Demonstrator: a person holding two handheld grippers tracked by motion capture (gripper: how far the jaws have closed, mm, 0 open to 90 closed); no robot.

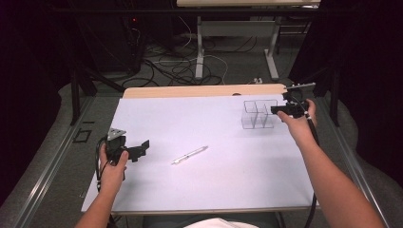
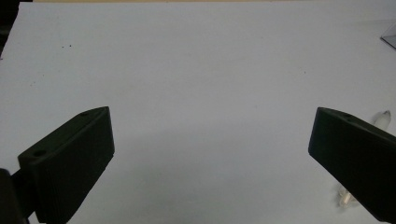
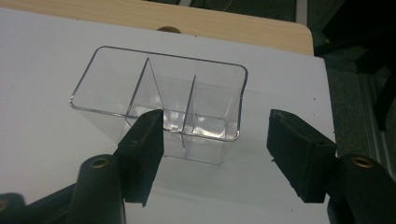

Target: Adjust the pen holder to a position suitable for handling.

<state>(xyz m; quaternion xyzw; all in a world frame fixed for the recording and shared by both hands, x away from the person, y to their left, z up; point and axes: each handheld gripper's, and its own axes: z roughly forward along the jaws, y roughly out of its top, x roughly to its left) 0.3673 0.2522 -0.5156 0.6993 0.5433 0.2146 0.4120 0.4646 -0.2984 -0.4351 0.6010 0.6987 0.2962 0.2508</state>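
At the far right of the white table stands a clear plastic organizer, an upright open-topped box split by thin see-through walls. The right gripper view looks down into it and shows three compartments side by side, all with bare, glossy floors that catch the light; nothing lies in any of them. Its rim is rounded at the corners and its walls are fully transparent, so the table shows through. The right gripper hangs just beside and above the organizer's right end, jaws spread with a gap between them and nothing pinched; in the right gripper view one jaw overlaps the box's near rim, the other stands off to its side, and neither pad can be seen pressing on the plastic. Near the middle of the table, well apart from the organizer, lies a slim pen with a clear and silvery barrel, flat and slanted. The left gripper rests low at the table's left side, jaws wide apart and empty, with the pen's pale tip peeking out beside one jaw
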